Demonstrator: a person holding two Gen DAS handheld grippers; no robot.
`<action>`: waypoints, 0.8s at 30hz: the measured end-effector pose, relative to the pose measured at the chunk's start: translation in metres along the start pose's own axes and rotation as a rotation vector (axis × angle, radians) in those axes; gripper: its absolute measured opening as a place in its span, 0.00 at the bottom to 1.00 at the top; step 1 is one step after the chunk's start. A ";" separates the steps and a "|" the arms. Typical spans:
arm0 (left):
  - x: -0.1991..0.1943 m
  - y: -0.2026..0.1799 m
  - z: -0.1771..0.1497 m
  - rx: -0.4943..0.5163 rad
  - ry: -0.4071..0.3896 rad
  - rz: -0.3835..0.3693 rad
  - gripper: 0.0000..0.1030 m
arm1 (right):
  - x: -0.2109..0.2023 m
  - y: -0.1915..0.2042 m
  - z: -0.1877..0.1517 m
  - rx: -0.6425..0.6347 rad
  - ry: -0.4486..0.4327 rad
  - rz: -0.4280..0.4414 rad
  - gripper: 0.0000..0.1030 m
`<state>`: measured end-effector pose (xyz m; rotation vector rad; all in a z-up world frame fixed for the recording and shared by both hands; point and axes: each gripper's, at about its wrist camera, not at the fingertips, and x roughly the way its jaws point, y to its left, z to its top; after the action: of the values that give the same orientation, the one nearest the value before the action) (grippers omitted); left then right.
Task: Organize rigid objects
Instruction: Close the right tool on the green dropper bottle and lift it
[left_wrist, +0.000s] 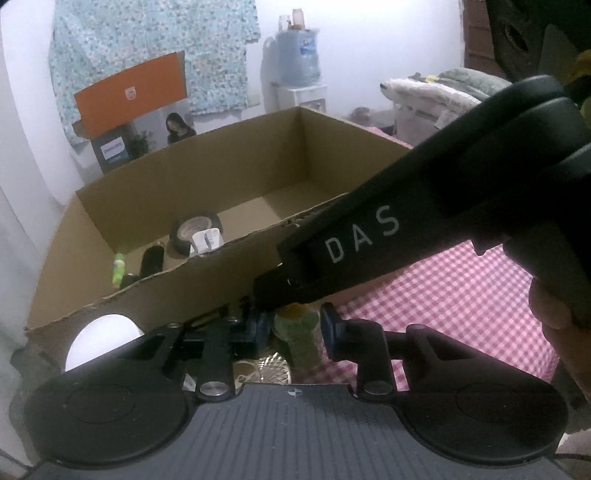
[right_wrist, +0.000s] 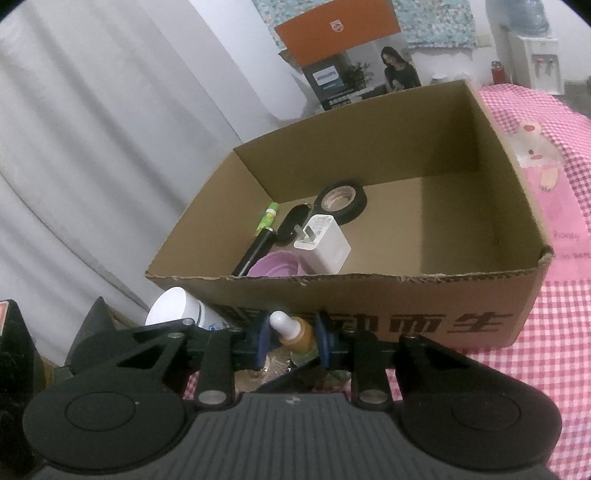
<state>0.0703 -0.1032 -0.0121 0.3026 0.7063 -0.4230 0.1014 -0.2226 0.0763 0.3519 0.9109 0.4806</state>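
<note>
The left gripper (left_wrist: 295, 330) clamps a green bottle (left_wrist: 301, 339), its top hidden behind the right gripper (right_wrist: 290, 338). That one pinches an amber dropper bottle (right_wrist: 297, 332) (lower part hidden) before the cardboard box (right_wrist: 369, 291).

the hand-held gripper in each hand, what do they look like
Both are matte black. The left hand-held gripper and right hand-held gripper have dark blue finger pads, black linkage arms with silver pivot pins, two round discs and a ribbed grey body. The right one's handle bears white "DAS" lettering.

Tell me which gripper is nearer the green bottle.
Left. The left gripper clamps the green bottle; the right gripper sits just beyond its top, shut on the amber dropper bottle.
</note>
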 end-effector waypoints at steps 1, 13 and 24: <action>-0.001 0.000 0.000 -0.011 -0.001 -0.009 0.27 | -0.001 0.000 0.000 -0.002 -0.001 -0.004 0.27; -0.003 -0.029 -0.001 -0.028 -0.048 -0.176 0.26 | -0.043 -0.023 -0.018 0.059 -0.022 -0.098 0.27; -0.004 -0.028 -0.008 0.006 -0.059 -0.202 0.32 | -0.053 -0.026 -0.023 0.046 -0.033 -0.136 0.32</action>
<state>0.0497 -0.1236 -0.0187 0.2244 0.6806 -0.6242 0.0615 -0.2708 0.0862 0.3366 0.9081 0.3286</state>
